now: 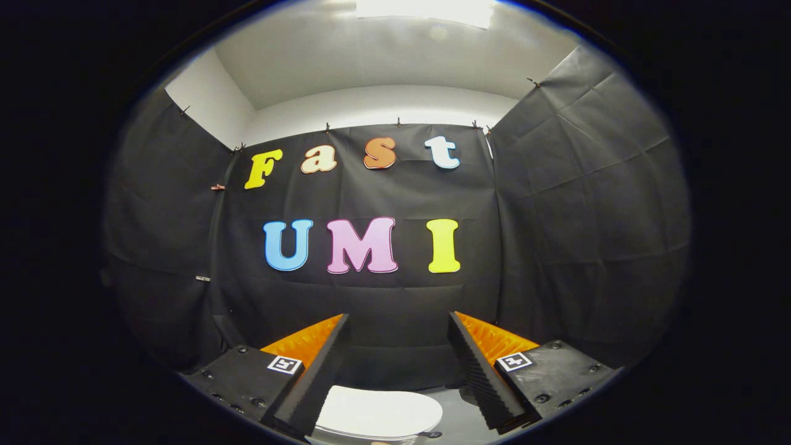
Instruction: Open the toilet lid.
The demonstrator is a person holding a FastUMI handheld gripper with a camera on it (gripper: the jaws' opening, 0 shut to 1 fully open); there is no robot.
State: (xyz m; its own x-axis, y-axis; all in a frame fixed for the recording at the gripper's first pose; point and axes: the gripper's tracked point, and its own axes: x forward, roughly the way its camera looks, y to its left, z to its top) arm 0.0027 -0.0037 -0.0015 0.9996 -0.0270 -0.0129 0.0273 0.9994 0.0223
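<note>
A white toilet lid (380,411) lies flat and closed, low down between my two fingers and below them. My gripper (398,321) is held well above it, open, with a wide gap and nothing between the fingers. The left finger (324,364) covers the lid's left edge. The lid's front part is hidden below. A small dark hinge or fitting (432,434) shows at the lid's right side.
Black cloth walls (587,216) close the booth on three sides, with white wall (377,105) and a ceiling light (426,9) above. A grey floor patch (460,417) lies right of the lid, by the right finger.
</note>
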